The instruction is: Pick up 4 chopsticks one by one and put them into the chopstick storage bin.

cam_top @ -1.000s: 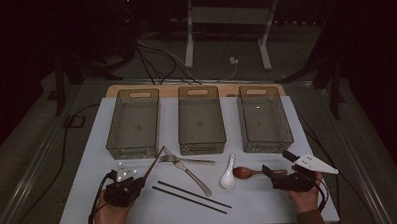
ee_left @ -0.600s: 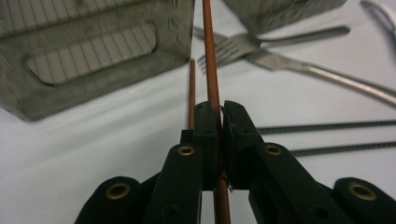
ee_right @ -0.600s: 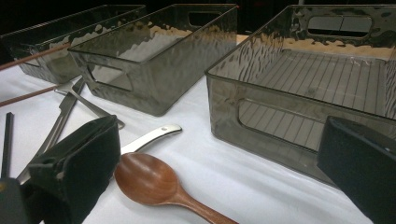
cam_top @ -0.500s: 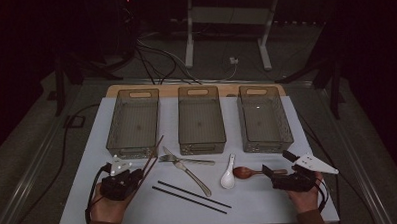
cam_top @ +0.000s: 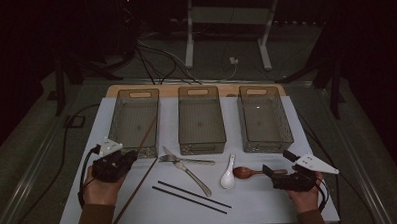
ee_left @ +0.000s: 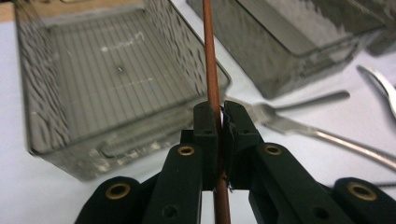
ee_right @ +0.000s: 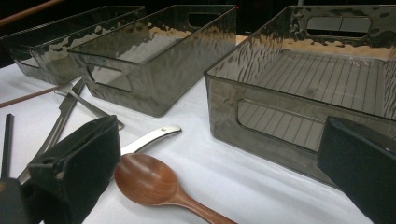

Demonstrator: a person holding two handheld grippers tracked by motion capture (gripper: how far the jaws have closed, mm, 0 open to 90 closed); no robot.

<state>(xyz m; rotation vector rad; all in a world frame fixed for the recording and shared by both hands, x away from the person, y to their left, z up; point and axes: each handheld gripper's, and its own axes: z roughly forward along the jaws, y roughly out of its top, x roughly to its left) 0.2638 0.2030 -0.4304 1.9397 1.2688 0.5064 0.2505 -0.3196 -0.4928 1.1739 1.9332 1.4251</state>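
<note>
desk [cam_top: 290,209]: white top, dark room around | left gripper [cam_top: 119,162]: pinched tight on brown stick [cam_top: 142,141], just in front of left bin [cam_top: 134,121] | right gripper [cam_top: 276,173]: wide open, holds nothing, wooden spoon [cam_top: 246,172] between its jaws, in front of right bin [cam_top: 264,114]

Dim room, dark floor beyond white table [cam_top: 270,209], metal stand [cam_top: 226,16] behind table, cables [cam_top: 159,53] beside stand

Thin brown chopstick [ee_left: 213,79] steeply tilted, upper end over left bin [cam_top: 135,122].
</note>
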